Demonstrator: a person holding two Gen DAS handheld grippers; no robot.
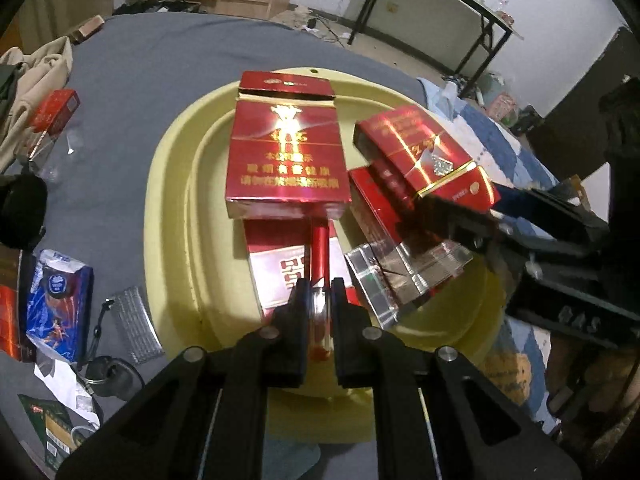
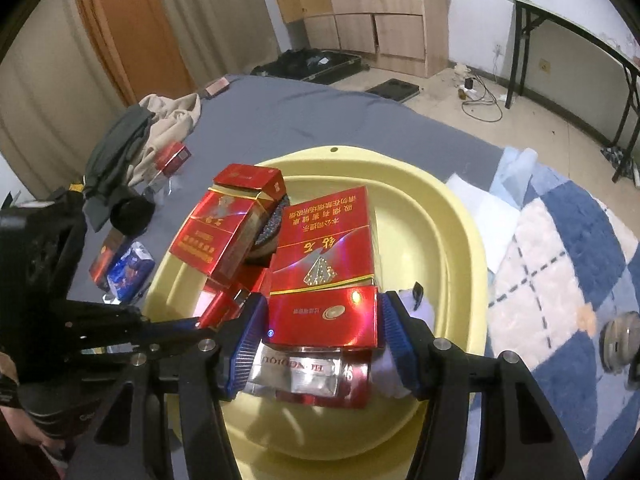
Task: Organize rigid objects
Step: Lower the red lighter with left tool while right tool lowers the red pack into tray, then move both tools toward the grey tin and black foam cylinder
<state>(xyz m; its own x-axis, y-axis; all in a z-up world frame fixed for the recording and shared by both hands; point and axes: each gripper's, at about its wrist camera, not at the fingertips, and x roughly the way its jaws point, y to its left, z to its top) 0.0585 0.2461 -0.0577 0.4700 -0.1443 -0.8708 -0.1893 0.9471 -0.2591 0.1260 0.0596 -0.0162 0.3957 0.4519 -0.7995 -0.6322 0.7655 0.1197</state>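
Your red cigarette packs lie piled in the yellow basin (image 2: 448, 240) on the grey bed. Your left gripper (image 1: 319, 294) is clenched on a thin red pack's (image 1: 320, 252) edge; your right gripper (image 2: 322, 332) straddles another red pack (image 2: 324, 316), grip unclear.

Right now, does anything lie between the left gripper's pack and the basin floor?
Yes. The slim red pack in the left gripper is over a red-and-white pack lying in the yellow basin; a larger red pack lies just beyond. Bare basin shows leftward.
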